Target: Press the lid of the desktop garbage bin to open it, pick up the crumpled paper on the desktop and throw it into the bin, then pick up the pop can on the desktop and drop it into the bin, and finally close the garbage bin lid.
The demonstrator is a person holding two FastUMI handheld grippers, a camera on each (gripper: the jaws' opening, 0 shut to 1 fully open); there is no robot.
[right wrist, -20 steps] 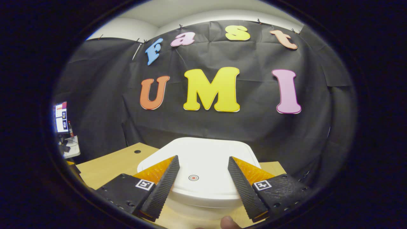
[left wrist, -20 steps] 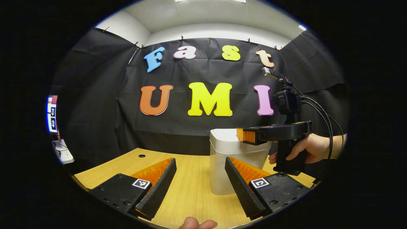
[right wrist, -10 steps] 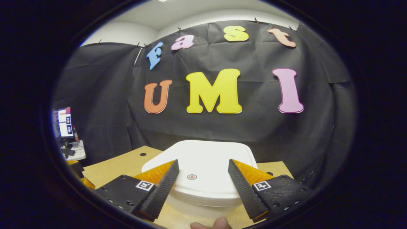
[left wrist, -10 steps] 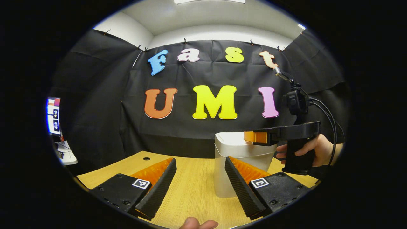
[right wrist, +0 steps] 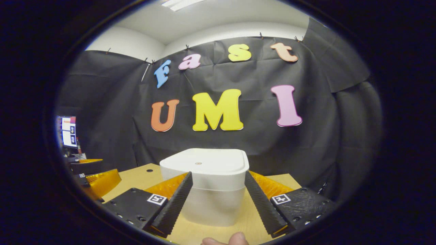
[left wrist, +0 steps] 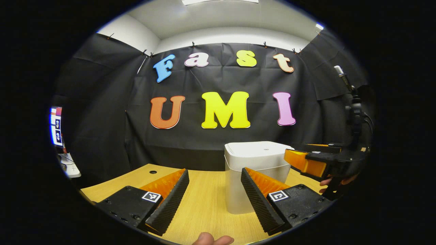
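white plastic desktop garbage bin [right wrist: 204, 185] with lid [right wrist: 203, 161] shut, centred ahead of right gripper [right wrist: 218, 200]; left gripper [left wrist: 214, 199] alongside; both agape, empty, ready for pressing.

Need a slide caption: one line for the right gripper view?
Open right gripper faces the white garbage bin, its lid shut, on the wooden desk.

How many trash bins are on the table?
1. The white bin stands on the wooden table, lid down, in front of the black cloth wall. Both views show it, with the right gripper's camera close behind it. Nothing hints at another.
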